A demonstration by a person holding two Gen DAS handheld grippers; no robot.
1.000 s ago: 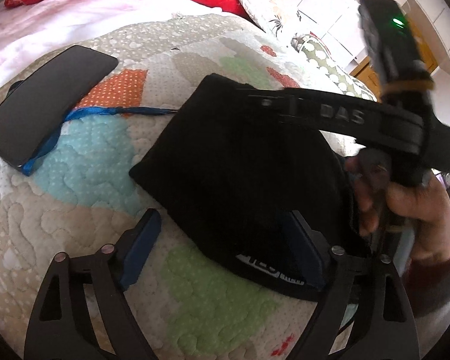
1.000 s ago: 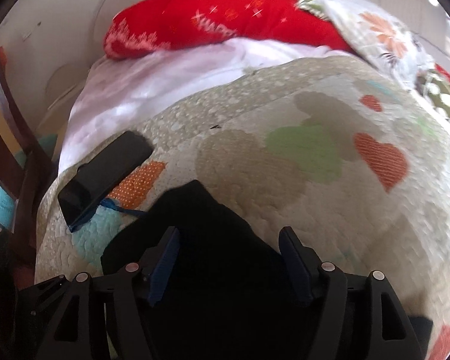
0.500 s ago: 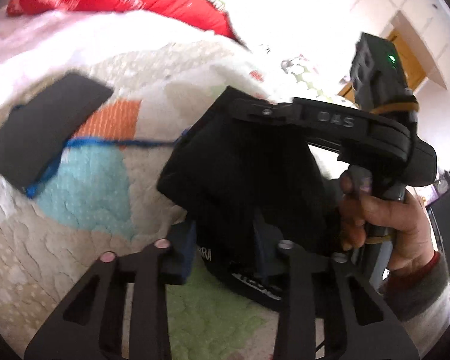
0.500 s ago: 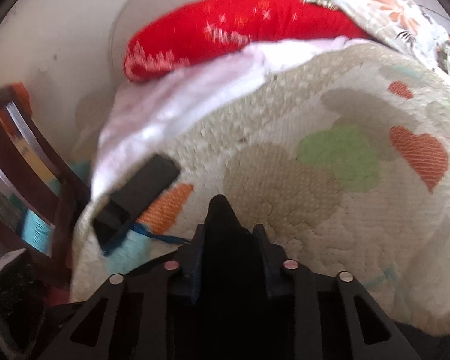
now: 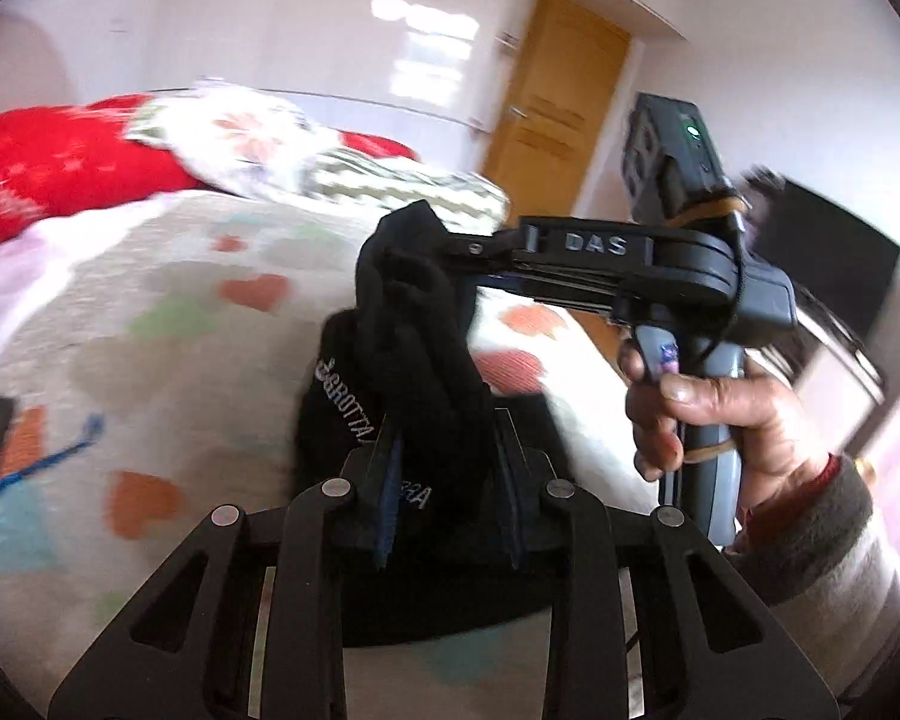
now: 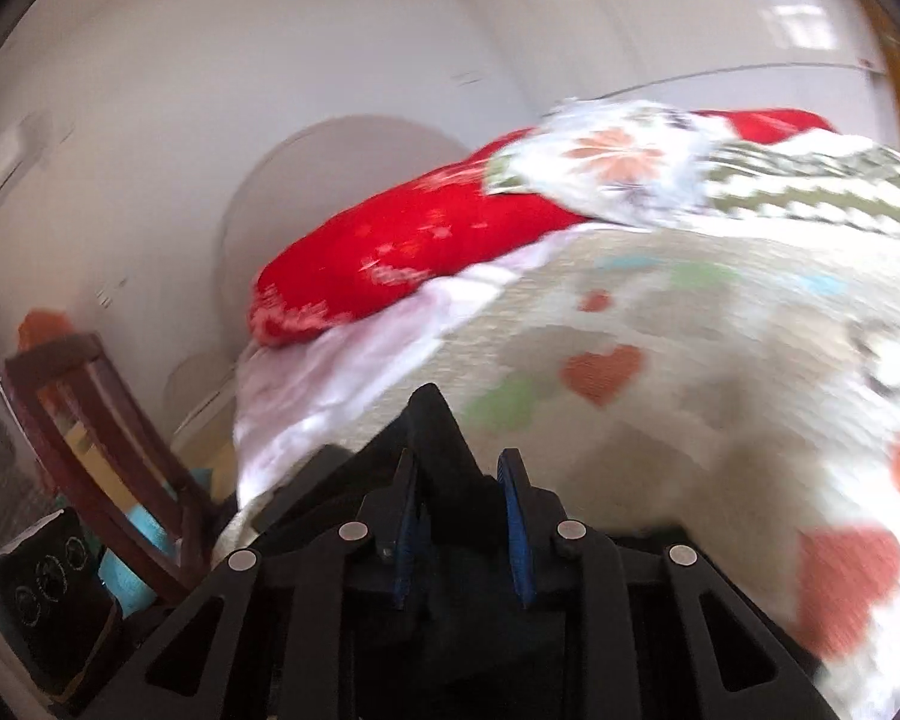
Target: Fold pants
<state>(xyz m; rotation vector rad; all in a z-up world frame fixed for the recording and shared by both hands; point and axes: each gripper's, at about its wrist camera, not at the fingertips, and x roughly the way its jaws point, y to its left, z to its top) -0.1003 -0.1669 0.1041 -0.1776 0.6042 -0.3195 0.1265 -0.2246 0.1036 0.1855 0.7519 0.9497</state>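
Two grippers are counted — the left gripper [image 5: 447, 480] and the right gripper [image 6: 459, 516], each clamped on one pair of black pants [image 5: 414, 324]. One heart-patterned quilt [image 5: 168, 324], one red pillow [image 6: 390, 252], one floral pillow [image 6: 618, 168], one wooden chair [image 6: 90, 420] and one wooden door [image 5: 552, 114] are seen — plus one hand [image 5: 726, 414].

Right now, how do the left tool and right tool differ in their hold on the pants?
The left tool pinches the black pants low, by the lettered band; the right tool pinches a bunched corner higher up. In the left wrist view the right tool reaches in sideways, while the left tool points forward. Both are shut on fabric lifted off the quilt.
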